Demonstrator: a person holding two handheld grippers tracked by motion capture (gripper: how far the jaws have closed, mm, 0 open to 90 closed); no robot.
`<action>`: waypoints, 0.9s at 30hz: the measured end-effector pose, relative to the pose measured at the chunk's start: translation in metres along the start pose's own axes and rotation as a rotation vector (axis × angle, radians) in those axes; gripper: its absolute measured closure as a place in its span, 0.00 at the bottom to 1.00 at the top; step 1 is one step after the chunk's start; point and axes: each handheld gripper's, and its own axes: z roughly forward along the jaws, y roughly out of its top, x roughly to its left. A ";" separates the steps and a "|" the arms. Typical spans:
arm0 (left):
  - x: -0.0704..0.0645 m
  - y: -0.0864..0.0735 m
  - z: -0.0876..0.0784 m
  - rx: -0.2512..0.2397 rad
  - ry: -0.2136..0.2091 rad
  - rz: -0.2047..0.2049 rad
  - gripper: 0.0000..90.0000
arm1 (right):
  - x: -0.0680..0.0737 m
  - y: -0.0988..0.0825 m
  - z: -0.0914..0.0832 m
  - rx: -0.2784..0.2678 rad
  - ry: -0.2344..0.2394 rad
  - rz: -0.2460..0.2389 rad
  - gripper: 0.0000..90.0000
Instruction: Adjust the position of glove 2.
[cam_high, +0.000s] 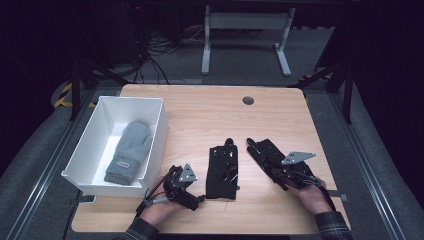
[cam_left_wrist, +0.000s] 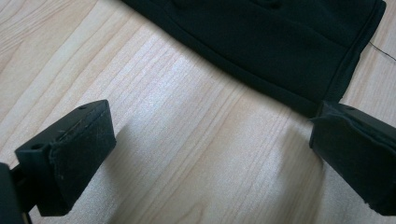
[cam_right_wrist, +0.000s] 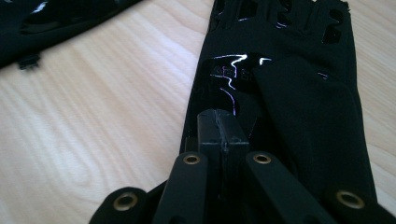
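Two black gloves lie flat on the wooden table (cam_high: 200, 115). The left glove (cam_high: 222, 170) (cam_left_wrist: 280, 42) has its cuff toward me; it also shows as a black edge (cam_right_wrist: 56, 18) in the right gripper view. My left gripper (cam_high: 197, 197) (cam_left_wrist: 210, 158) stands open just beside that cuff, with bare wood between its pads (cam_left_wrist: 79, 149). The right glove (cam_high: 262, 150) (cam_right_wrist: 303, 102) lies slanted, fingers away from me. My right gripper (cam_high: 271, 165) (cam_right_wrist: 222, 126) is shut, its tips pinched on this glove near a glossy patch, with a flap of fabric folded beside them.
A white bin (cam_high: 160, 125) stands on the table's left side with a grey mitten (cam_high: 129, 152) lying in it. A dark round grommet (cam_high: 248, 100) sits near the far edge. A white desk frame (cam_high: 245, 30) and cables are on the floor beyond.
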 end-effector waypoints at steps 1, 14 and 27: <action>0.000 0.000 0.000 -0.001 0.000 0.000 0.01 | 0.002 0.000 0.000 0.000 0.004 -0.002 1.00; 0.000 0.000 0.000 -0.001 -0.001 -0.001 0.01 | -0.009 -0.008 -0.027 -0.057 -0.063 0.016 1.00; 0.000 0.000 0.000 -0.001 0.000 0.000 0.01 | -0.015 -0.024 -0.025 -0.012 -0.028 0.027 1.00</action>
